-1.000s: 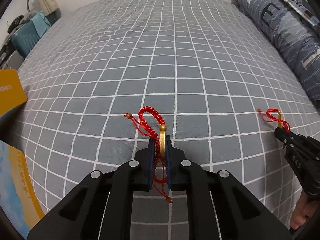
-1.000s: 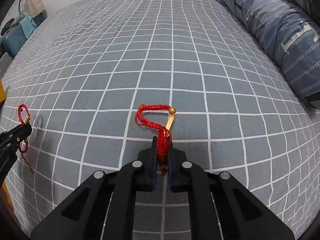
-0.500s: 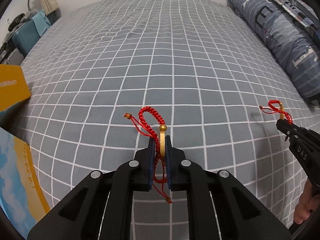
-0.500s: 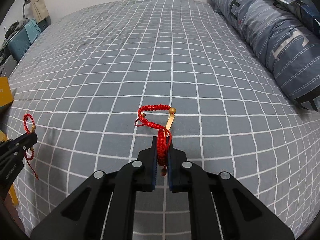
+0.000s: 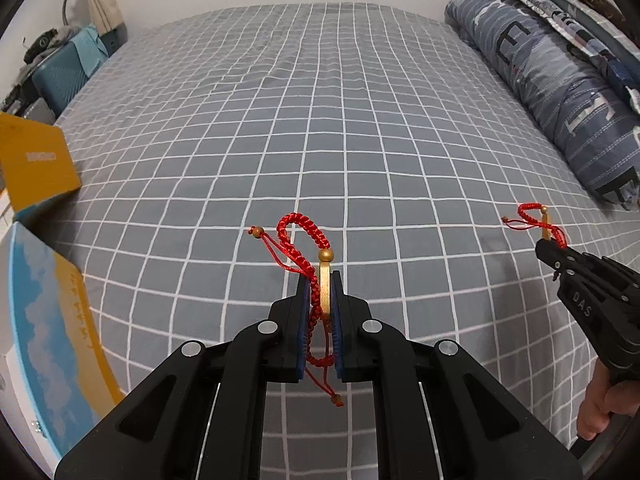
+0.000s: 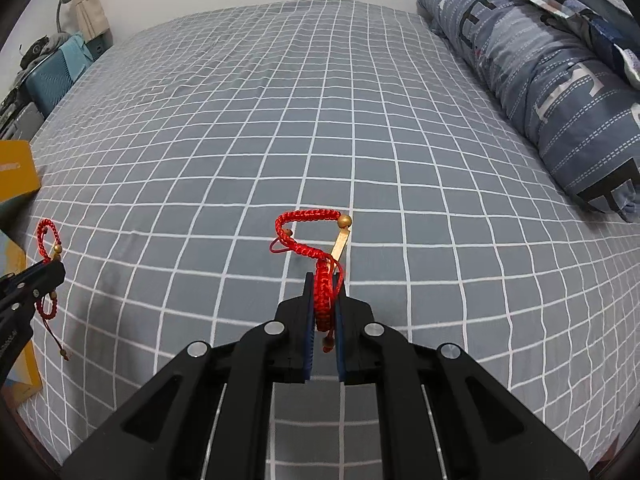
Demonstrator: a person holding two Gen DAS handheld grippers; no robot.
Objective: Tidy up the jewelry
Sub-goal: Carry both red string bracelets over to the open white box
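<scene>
My left gripper (image 5: 320, 280) is shut on a red braided bracelet (image 5: 298, 232) with a gold bar and beads, held above the bed. It also shows at the left of the right wrist view (image 6: 48, 236). My right gripper (image 6: 324, 280) is shut on a second red braided bracelet (image 6: 308, 216) with a gold bar. That gripper (image 5: 546, 244) and its bracelet (image 5: 534, 216) show at the right of the left wrist view. Both bracelets hang clear of the sheet.
A grey checked bedsheet (image 5: 320, 120) covers the bed. A rolled blue duvet (image 5: 560, 80) lies along the right side. A yellow box (image 5: 36, 160) and a blue-and-yellow box (image 5: 52, 320) sit at the left edge. A teal case (image 5: 60, 76) stands beyond.
Both grippers have risen higher above the bed with their bracelets held. The yellow boxes at the left have come further into view.
</scene>
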